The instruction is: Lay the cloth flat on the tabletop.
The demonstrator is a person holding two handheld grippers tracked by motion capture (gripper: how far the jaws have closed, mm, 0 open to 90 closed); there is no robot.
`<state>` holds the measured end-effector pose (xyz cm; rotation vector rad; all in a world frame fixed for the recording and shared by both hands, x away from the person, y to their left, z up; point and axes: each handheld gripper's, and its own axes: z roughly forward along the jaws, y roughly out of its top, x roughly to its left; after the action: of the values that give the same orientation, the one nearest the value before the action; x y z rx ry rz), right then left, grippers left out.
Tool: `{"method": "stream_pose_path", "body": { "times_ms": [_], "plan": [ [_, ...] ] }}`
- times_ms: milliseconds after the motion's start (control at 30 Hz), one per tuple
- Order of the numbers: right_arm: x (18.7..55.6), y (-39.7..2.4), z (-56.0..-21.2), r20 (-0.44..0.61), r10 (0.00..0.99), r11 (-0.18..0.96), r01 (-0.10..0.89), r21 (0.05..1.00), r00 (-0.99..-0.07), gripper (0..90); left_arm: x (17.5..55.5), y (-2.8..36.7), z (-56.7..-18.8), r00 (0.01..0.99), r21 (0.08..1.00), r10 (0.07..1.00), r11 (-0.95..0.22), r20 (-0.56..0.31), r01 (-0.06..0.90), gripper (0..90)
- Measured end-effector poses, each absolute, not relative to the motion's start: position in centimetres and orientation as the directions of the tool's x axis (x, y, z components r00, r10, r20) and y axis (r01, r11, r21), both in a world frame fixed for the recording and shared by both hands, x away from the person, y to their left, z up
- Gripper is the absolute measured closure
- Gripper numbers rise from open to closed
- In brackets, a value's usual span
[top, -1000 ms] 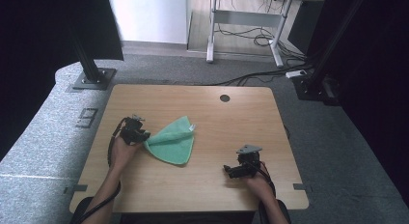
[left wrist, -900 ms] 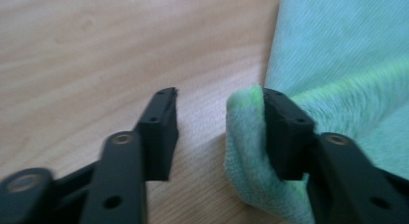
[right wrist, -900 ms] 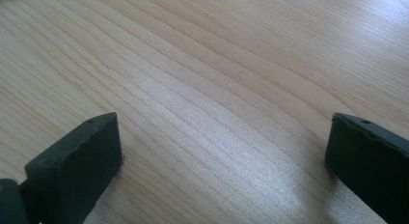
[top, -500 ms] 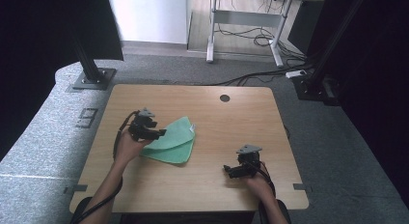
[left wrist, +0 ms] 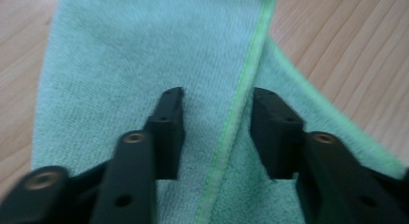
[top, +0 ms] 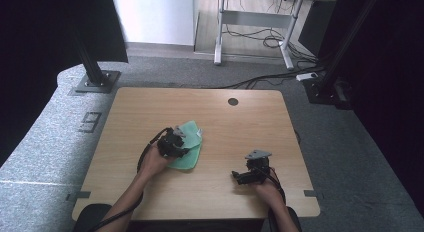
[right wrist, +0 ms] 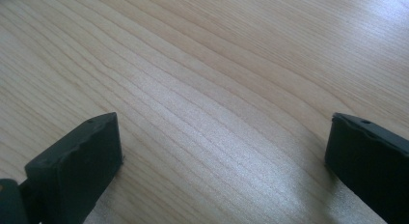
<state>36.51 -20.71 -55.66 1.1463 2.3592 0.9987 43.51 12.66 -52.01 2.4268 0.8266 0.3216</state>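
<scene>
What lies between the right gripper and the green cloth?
Bare wooden table. In the high view nothing sits between the right gripper and the green cloth.

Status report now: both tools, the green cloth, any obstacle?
Left tool over green cloth, jaws just closing, hem between, not pressed. Right tool open above bare table. No obstacle.

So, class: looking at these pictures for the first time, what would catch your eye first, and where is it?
The green cloth, folded left of the middle of the wooden table, stands out first. The left gripper is right over it, jaws apart astride its stitched hem. The right gripper waits open over bare wood near the front edge.
</scene>
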Motion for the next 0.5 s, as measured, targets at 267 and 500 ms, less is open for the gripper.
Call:
{"method": "stream_pose_path", "body": {
  "times_ms": [267,500],
  "plan": [
    [36.5,-20.7,-55.7,0.006,0.784,0.430,0.550,0.716,-0.620,0.0,44.2,14.4,-49.0,0.740,0.641,0.672,-0.583,0.034,0.499,88.3],
    [36.5,-20.7,-55.7,0.005,0.784,0.430,0.549,0.717,-0.621,0.0,45.5,17.4,-45.4,0.670,0.692,0.742,-0.503,0.038,0.518,88.3]
  ]
}}
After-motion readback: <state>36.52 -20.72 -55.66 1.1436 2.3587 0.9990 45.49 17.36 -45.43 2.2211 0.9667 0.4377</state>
